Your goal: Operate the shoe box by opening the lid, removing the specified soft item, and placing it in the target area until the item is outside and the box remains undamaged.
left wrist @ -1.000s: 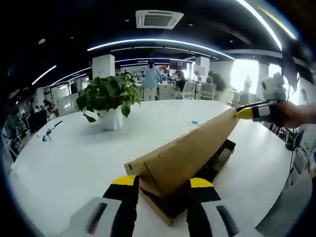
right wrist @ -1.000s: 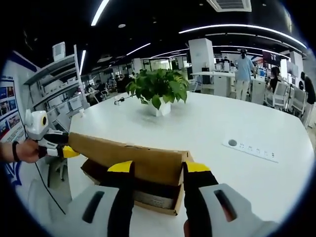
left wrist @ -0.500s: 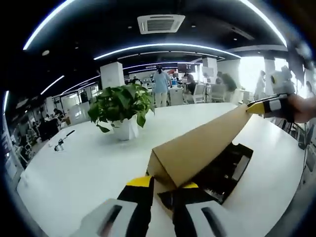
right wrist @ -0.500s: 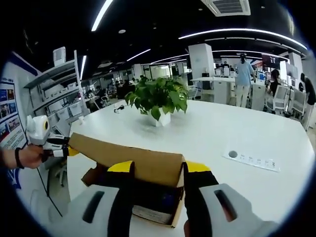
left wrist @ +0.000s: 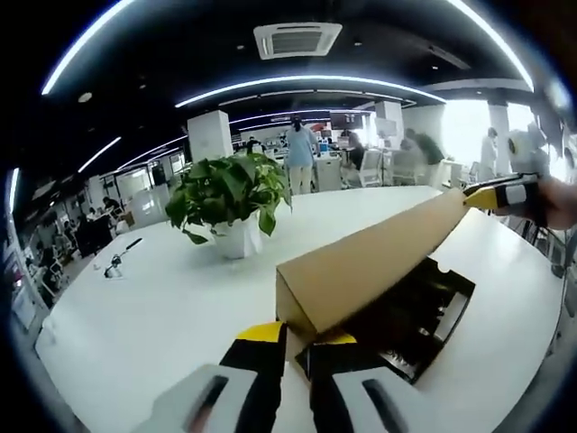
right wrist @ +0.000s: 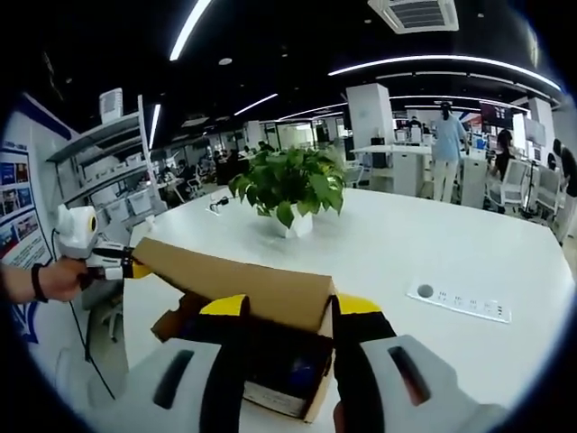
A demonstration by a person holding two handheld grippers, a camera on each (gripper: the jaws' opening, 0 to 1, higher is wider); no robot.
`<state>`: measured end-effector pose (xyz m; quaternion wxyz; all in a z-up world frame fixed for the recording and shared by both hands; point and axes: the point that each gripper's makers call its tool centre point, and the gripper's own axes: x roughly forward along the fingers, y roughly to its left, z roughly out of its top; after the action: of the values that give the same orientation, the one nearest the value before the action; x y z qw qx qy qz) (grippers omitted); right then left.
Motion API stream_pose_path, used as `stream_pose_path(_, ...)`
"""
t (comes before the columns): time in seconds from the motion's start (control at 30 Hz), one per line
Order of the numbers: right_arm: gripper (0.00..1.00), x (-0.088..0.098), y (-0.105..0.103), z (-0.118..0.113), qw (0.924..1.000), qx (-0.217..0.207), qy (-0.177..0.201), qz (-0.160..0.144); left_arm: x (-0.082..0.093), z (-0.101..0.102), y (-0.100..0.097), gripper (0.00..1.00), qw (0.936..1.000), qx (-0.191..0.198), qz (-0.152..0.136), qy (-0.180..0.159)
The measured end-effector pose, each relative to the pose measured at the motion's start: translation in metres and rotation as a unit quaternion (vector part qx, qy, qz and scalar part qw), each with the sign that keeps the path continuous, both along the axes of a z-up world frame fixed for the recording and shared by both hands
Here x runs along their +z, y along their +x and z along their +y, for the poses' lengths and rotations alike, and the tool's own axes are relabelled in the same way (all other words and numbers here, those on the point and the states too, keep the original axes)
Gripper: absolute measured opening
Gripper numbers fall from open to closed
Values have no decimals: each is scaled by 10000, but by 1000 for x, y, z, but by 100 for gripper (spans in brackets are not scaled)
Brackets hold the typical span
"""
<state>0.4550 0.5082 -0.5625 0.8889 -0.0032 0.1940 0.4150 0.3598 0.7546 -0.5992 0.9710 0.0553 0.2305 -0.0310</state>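
Now | left claw (left wrist: 295, 336) nips lid (left wrist: 361, 271) | right claw (right wrist: 280, 307) astride lid

An open-plan office: desks with chairs (right wrist: 516, 185), shelving (right wrist: 108, 149), ceiling air-conditioning unit (left wrist: 297, 39), strip lights.

The left gripper (left wrist: 296, 336) rises from the bottom of its own view, yellow-tipped jaws drawn close together — a narrow gap between them, something pinched there. Seen from the right gripper view it enters at the left, held in a hand (right wrist: 52, 278) with a dark band at the wrist. The right gripper (right wrist: 281, 307) stands with jaws wide apart (yellow tips level); in the left gripper view it reaches in from the right — whether it grips there is unclear.
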Motion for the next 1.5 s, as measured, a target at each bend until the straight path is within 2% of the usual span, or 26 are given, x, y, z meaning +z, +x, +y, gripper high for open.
stream_pose_path(0.13, 32, 1, -2, -2, 10000, 70, -30, -30, 3, 2, 6, 7, 9999, 116, 58, 80)
stream_pose_path(0.33, 33, 0, 1, -7, 10000, 72, -58, -37, 9, 8, 14, 5, 9998, 183, 45, 21)
stream_pose_path(0.53, 33, -13, 5, -6, 9996, 134, -265, -13, 9, 10, 17, 5, 9998, 179, 44, 14)
stream_pose_path(0.73, 30, -26, 21, -1, 9995, -6, -320, 67, 10, 11, 19, 5, 9998, 195, 14, -49)
stream_pose_path(0.83, 28, -33, 29, 0, 9990, -113, -415, 106, 9, 11, 19, 5, 9998, 179, 8, -74)
stream_pose_path(1.03, 16, -42, 41, 1, 9985, -242, -470, 118, 8, 13, 19, 5, 9997, 174, -38, -152)
stream_pose_path(1.2, 5, -47, 51, 0, 9981, -413, -413, 193, -1, 16, 25, 5, 9997, 169, 44, -187)
stream_pose_path(1.3, 4, -51, 58, 3, 9981, -390, -442, 171, -7, 18, 30, 5, 9997, 162, 96, -162)
stream_pose_path(1.5, 2, -60, 68, 6, 9978, -415, -459, 230, -22, 24, 41, 5, 9990, 218, 226, -327)
